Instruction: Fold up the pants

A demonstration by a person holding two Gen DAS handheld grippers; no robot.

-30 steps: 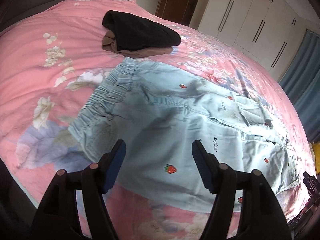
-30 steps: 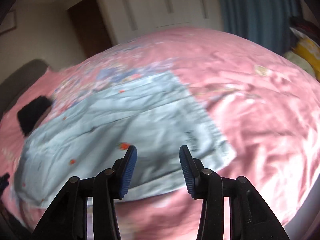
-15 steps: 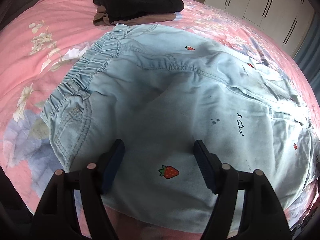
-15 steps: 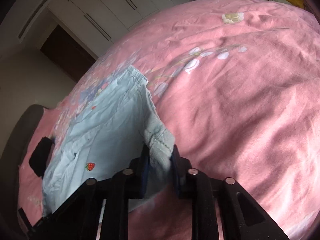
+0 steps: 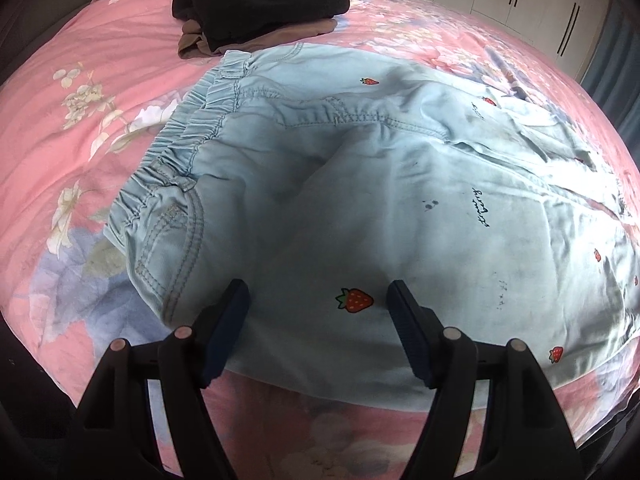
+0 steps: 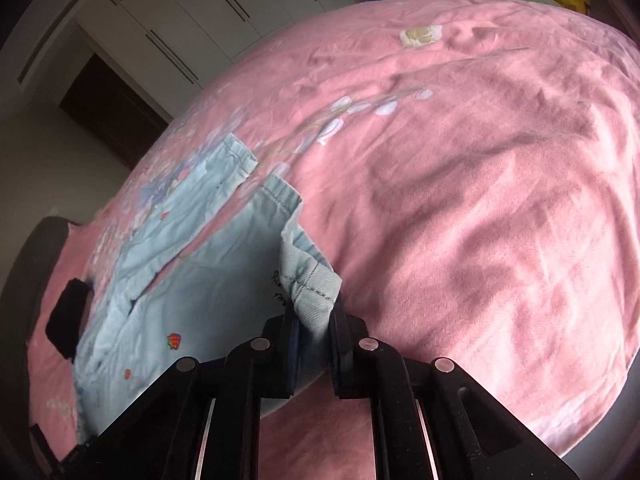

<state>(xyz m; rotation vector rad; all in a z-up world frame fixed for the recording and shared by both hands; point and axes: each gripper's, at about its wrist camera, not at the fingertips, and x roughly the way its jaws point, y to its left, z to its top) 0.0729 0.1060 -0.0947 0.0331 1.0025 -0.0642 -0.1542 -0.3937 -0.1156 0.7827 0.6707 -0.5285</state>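
On the pink bed [image 5: 60,128] our pants [image 5: 360,208] lie spread flat. Our right claw [image 6: 312,344] pinches a bunched leg hem [image 6: 308,284]; our left claw [image 5: 320,320] gapes over the hip. That thin bite could slip when lifted, skewing our fold.

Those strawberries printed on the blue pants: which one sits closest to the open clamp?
The large strawberry on the pants, lying between the left gripper's two spread fingers. The other strawberries are smaller, off toward the right edge or up by the waistband.
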